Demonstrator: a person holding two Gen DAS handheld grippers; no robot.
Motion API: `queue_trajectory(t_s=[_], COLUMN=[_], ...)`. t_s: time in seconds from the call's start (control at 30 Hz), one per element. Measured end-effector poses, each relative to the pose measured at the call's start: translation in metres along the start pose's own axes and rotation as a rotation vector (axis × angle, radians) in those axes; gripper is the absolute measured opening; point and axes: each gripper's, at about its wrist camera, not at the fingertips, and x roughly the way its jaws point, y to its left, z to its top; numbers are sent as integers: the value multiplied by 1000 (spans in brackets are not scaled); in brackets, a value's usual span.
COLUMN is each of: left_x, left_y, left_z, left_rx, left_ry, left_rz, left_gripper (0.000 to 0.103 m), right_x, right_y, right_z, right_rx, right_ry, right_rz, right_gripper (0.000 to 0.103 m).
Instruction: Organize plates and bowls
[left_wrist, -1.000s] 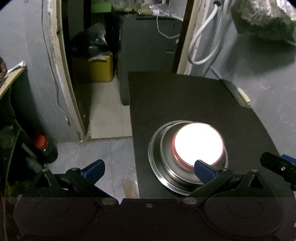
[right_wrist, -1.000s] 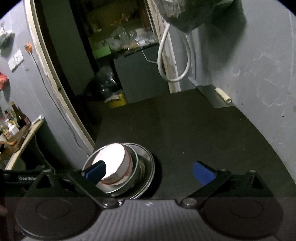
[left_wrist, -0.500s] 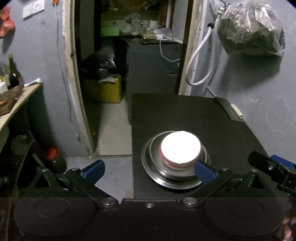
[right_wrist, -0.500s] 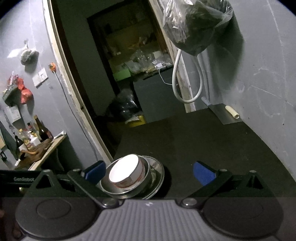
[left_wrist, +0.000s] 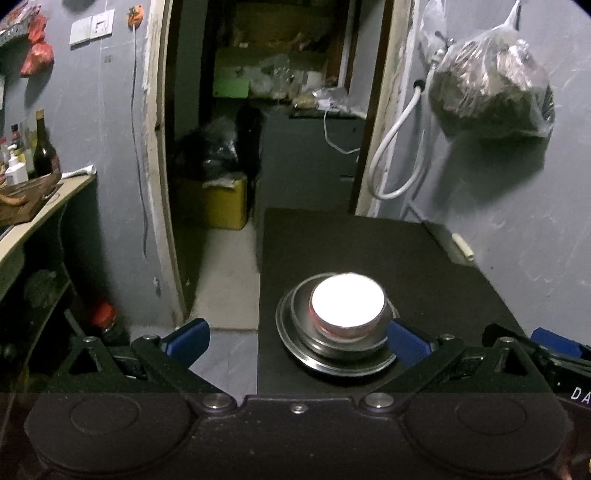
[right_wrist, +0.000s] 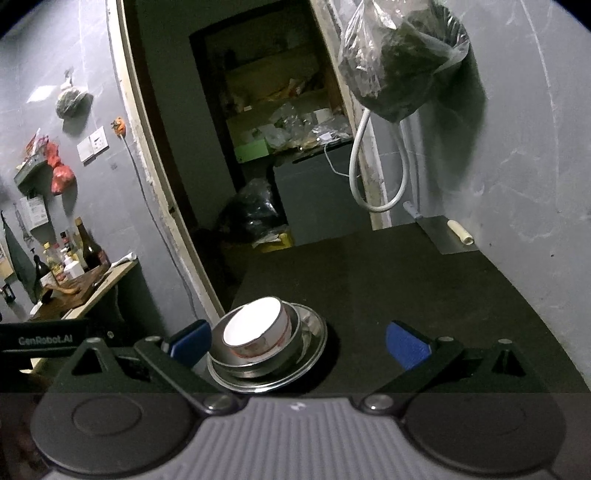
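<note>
A white, red-banded ceramic bowl (left_wrist: 347, 303) sits nested in what looks like a steel bowl (right_wrist: 255, 360) on a round steel plate (left_wrist: 295, 345), on the black table (right_wrist: 424, 291). Both the left gripper (left_wrist: 295, 338) and right gripper (right_wrist: 297, 341) have jaws apart, empty; the stack lies just ahead of the left gripper's right jaw and beside the right gripper's left jaw.

White bowl (left_wrist: 347, 303) nested in steel bowl (left_wrist: 343, 345); steel plate (left_wrist: 295, 347) beneath.

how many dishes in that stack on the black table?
3: white bowl on top, nested in a steel bowl, which sits on a steel plate. More could be hidden underneath.
</note>
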Motion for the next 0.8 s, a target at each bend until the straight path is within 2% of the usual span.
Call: queue_trajectory(t_s=[0.13, 0.3, 0.5, 0.8], left_x=[0, -3, -13, -31], left_y=[9, 26, 43, 61], left_z=[3, 7, 9, -12], left_rx=[5, 57, 108, 124], left_ry=[-22, -22, -71, -103], left_rz=[-18, -100, -176, -255], left_gripper=[102, 102, 102, 102], right_x=[-7, -18, -38, -68], right_y=[12, 31, 56, 86], right_z=[0, -5, -9, -31], right_rx=[-1, -6, 5, -10], right_ry=[-13, -38, -101, -116], right_rz=[-47, -115, -181, -261], right_gripper=[103, 103, 103, 103])
